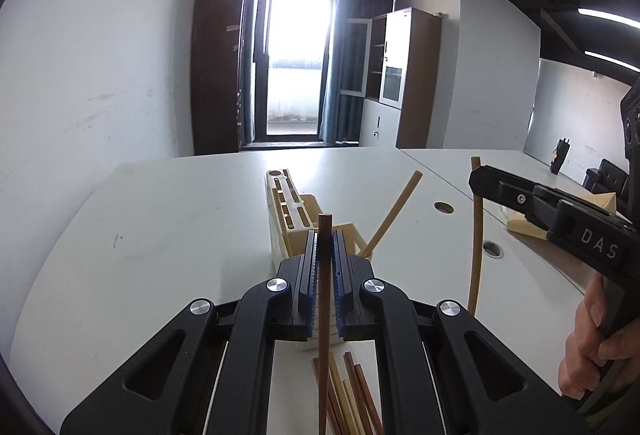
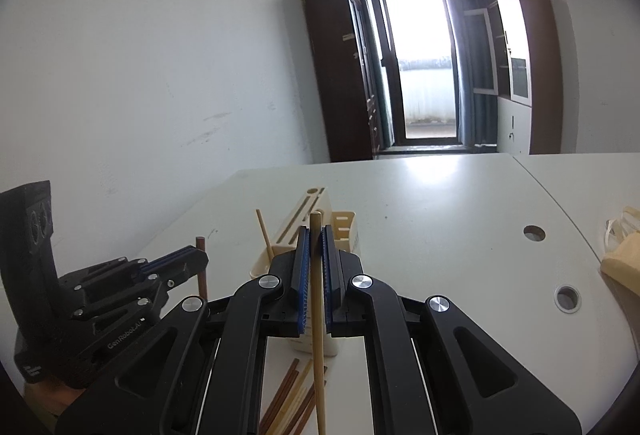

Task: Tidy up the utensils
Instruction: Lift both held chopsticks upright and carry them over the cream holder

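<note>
Left gripper [image 1: 325,235] clamped on 1 dark brown chopstick [image 1: 324,315], right gripper [image 2: 315,235] clamped on 1 light bamboo chopstick [image 2: 317,315], cream utensil holder [image 1: 288,211] beyond, loose chopsticks [image 1: 352,395] near on white table [image 1: 160,235].

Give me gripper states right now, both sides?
Left gripper: closed on a dark brown chopstick, held upright.
Right gripper: closed on a light tan chopstick, held upright.

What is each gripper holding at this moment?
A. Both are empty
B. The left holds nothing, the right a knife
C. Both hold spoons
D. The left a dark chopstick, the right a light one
D: the left gripper is shut on a dark chopstick, and the right gripper on a light chopstick.
</note>
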### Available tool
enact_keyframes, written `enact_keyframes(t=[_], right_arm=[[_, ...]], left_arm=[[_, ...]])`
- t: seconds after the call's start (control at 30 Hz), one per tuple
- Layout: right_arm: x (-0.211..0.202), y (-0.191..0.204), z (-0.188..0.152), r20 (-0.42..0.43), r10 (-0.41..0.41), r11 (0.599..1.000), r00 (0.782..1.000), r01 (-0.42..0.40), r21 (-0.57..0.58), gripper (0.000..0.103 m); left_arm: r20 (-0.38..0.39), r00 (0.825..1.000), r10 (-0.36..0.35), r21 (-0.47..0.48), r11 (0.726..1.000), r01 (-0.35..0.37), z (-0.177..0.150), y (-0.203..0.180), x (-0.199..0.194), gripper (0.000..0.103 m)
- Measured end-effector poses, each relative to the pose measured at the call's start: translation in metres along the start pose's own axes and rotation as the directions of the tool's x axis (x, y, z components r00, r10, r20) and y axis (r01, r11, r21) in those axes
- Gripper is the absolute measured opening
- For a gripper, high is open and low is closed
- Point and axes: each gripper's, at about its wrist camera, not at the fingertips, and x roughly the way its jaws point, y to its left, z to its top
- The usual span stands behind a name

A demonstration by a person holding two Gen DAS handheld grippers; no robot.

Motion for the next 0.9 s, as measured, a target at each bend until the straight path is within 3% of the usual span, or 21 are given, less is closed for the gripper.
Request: enact_keyframes(t=[0.27,0.47,0.73,0.9], right_arm=[[0.004,0.003,0.01,0.068,0.037,0.999,0.997,-0.037,-0.015,0.007],[0.003,0.007,0.022,0.133,0.035,0.998,0.99,-0.029,-0.052,0.007],[0.008,0.002,0.029,0.237,0.085,0.996,0.968,-0.075,-0.053,0.007],[-0.001,-0.002,0.032,0.355,0.149,0.989,0.923,-0.135,-0.063,0.007]], left_arm=[[0.047,0.999,0.01,0.01,1.0,-0.011,0.012,-0.001,0.002,0.007],[0.124,0.992,0.025,0.013,1.0,-0.027,0.024,-0.004,-0.009,0.006],[0.278,0.958,0.064,0.019,0.997,-0.072,0.04,-0.014,-0.031,0.007],[0.369,0.928,0.053,-0.009,0.999,-0.053,0.048,-0.014,-0.042,0.006]])
